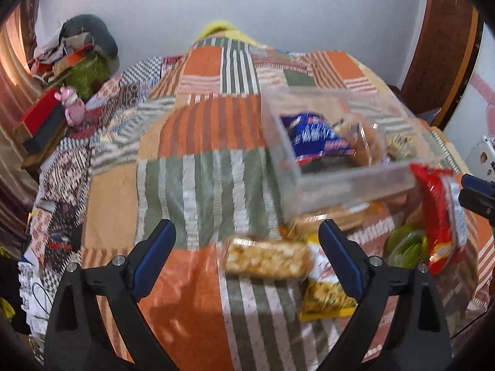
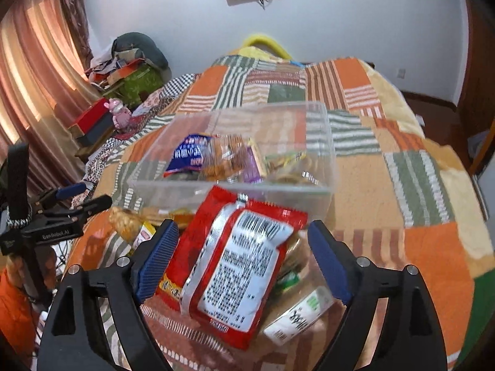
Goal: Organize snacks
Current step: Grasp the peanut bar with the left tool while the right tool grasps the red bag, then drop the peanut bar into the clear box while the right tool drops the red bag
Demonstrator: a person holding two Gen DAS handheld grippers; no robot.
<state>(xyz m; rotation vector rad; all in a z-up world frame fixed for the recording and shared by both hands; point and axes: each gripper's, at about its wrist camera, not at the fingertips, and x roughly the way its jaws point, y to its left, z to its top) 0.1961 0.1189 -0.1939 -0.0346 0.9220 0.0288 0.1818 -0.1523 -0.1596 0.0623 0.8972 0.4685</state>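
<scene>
A clear plastic bin [image 2: 173, 191] [image 1: 349, 185] sits on the quilted bed and holds a blue snack bag [image 2: 187, 154] [image 1: 318, 136] and several other packets. In the right wrist view a red snack packet [image 2: 229, 266] lies between the fingers of my right gripper [image 2: 244, 256], whose jaws stand wide apart and do not touch it. The red packet also shows in the left wrist view [image 1: 439, 216], tilted up at the right. My left gripper [image 1: 247, 256] is open and empty, with a clear pack of yellow snacks [image 1: 266, 258] lying just beyond its fingers.
A yellow packet [image 1: 328, 300], a green packet [image 1: 405, 244] and a white-and-green packet [image 2: 297, 315] lie on the quilt [image 1: 201, 142] in front of the bin. Boxes and a pink toy [image 1: 72, 108] stand at the left by the curtain.
</scene>
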